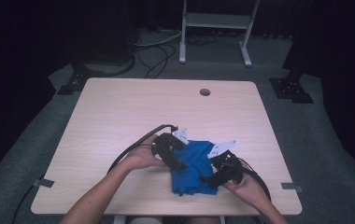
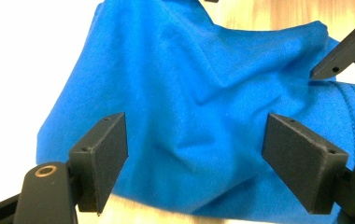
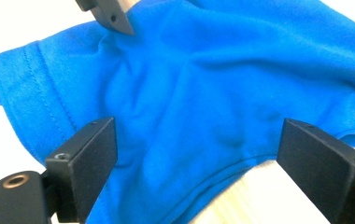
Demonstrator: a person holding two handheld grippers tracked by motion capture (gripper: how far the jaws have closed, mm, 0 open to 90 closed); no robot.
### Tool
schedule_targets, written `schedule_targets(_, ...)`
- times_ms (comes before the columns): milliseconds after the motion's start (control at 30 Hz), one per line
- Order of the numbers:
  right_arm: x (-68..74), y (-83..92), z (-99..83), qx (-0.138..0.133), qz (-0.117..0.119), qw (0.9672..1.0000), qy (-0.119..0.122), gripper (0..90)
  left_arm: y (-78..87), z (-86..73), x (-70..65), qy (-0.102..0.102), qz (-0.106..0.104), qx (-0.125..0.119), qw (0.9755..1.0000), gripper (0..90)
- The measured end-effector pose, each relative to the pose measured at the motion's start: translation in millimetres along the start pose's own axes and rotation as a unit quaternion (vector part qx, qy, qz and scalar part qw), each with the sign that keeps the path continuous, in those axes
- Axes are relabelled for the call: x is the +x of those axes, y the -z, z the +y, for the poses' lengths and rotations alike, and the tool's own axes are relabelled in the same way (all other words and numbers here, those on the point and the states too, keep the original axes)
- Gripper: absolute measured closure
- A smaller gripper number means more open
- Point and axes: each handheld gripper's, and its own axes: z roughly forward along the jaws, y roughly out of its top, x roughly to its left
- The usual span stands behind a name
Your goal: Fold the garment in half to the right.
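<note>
Left gripper (image 1: 179, 163): jaws spread wide, pads clear of the crumpled bright-blue knit cloth (image 1: 195, 167) lying between and beyond them, nothing gripped; seen in the left gripper view as two black pads (image 2: 102, 158) straddling the cloth (image 2: 189, 112). Right gripper (image 1: 208, 179): jaws likewise apart, pads (image 3: 88, 161) on either side of the cloth's stitched hem (image 3: 203, 93) without pressing on it. Cloth bunched flat on the pale wooden table (image 1: 119, 116), near the front edge and right of centre, between both hands.
</note>
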Motion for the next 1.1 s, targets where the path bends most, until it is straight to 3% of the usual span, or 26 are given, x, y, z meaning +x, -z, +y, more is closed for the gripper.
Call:
schedule_targets(100,-1.5,3.4,0.4,-0.001,-0.002,1.0000,0.001,12.2,4.7,-0.1,1.3,0.006,0.004,-0.013,0.9999,20.7)
schedule_targets(467,-8.9,20.9,-12.0,0.004,-0.012,0.9999,-0.007,12.2,13.6,7.7,1.3,0.010,0.018,-0.017,0.9996,15.4)
schedule_targets(1100,-12.4,34.4,-23.4,0.000,-0.021,0.9996,-0.021,12.2,13.9,12.8,0.3,0.008,0.015,-0.019,0.9997,15.4)
